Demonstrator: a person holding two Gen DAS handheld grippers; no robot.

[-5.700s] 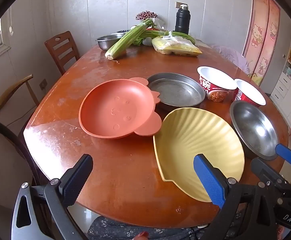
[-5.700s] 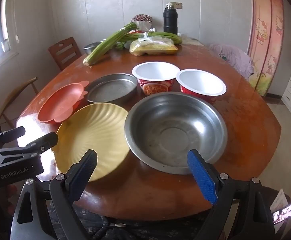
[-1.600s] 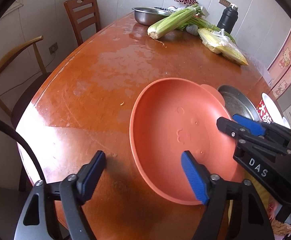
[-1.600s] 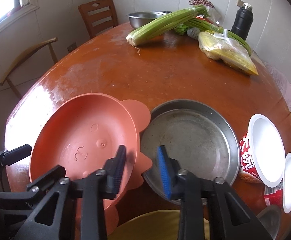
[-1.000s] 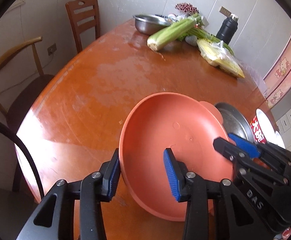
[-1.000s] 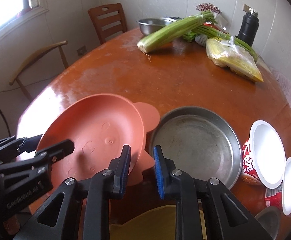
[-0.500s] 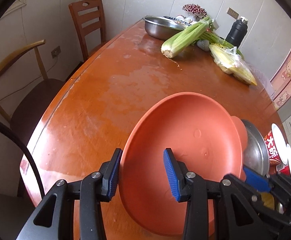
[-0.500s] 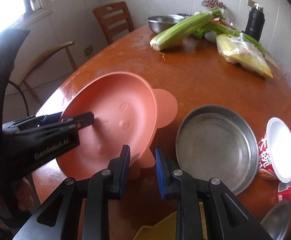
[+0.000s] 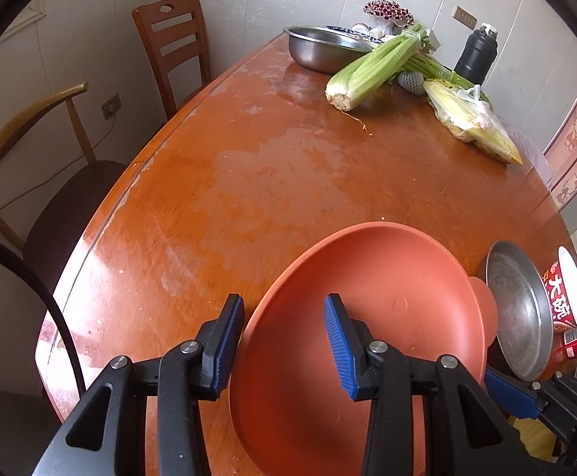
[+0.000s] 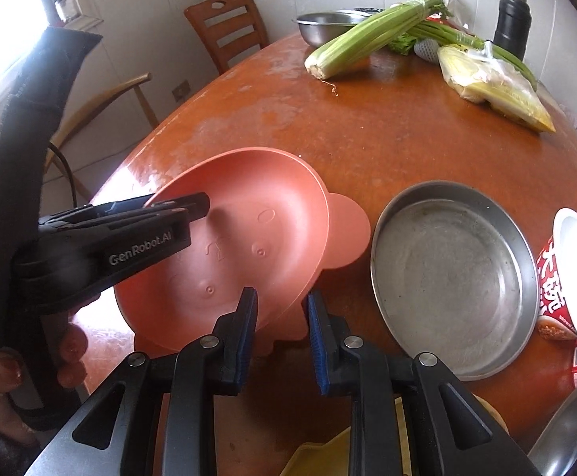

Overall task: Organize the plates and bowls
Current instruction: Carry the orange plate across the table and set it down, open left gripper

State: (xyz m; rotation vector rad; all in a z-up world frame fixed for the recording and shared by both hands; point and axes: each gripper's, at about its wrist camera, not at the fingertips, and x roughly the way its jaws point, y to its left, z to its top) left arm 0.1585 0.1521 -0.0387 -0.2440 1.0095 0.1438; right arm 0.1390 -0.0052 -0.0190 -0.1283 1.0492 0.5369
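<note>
Orange plate (image 10: 248,238) tilted, raised off the wooden table (image 9: 288,166), just left of the steel pan (image 10: 451,293). Left gripper (image 9: 284,347) clamped on its near-left rim; right gripper (image 10: 282,323) nearly closed on its near-right rim.

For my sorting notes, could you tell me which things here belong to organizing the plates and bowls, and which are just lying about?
Belong: orange plate, round metal pan, red-and-white paper bowls, yellow plate.

Lying about: celery, black flask, bagged corn.
</note>
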